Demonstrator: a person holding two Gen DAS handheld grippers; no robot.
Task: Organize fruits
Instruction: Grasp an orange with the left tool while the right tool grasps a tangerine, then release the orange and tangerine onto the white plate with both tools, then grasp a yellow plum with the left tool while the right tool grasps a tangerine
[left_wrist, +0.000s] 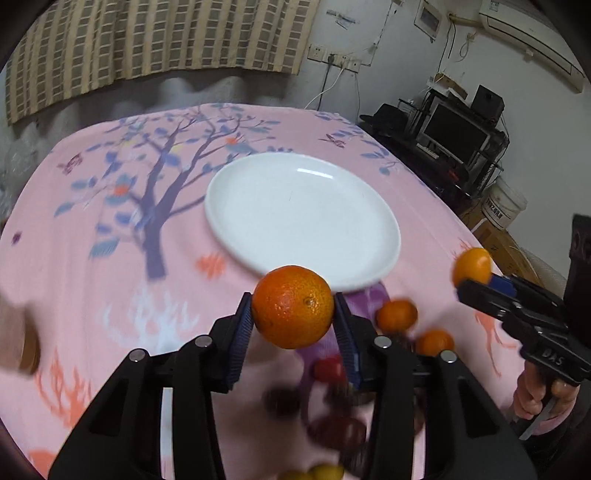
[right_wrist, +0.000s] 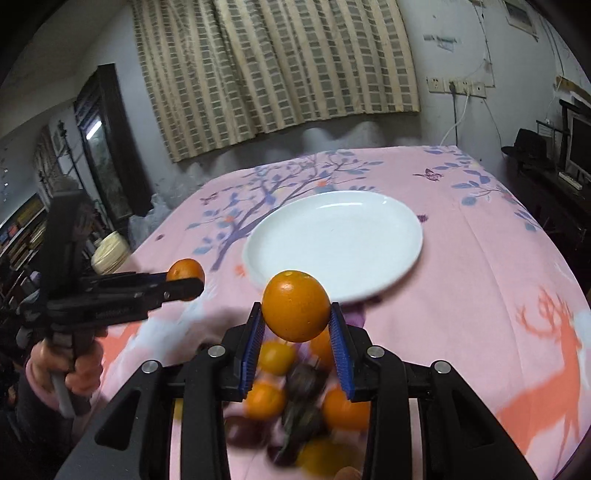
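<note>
Each gripper carries fruit: the left gripper (left_wrist: 293, 314) is clamped on a darker orange (left_wrist: 293, 307), the right gripper (right_wrist: 297, 321) on a smoother, paler orange (right_wrist: 296, 305), both lifted clear of the pink tablecloth (left_wrist: 110, 258). Just ahead of both lies the bare white plate (left_wrist: 258, 206); beneath and behind sit the remaining citrus and dark fruits (right_wrist: 295, 398). This looks like the carrying step; next, lower each orange onto the plate, set apart, and release gently lest they roll.

2 oranges are hanging above the table, a darker orange (left_wrist: 293, 306) and a paler orange (right_wrist: 295, 305); more oranges (right_wrist: 266, 400) and dark fruits (right_wrist: 304, 380) are lying below, blurred.
</note>
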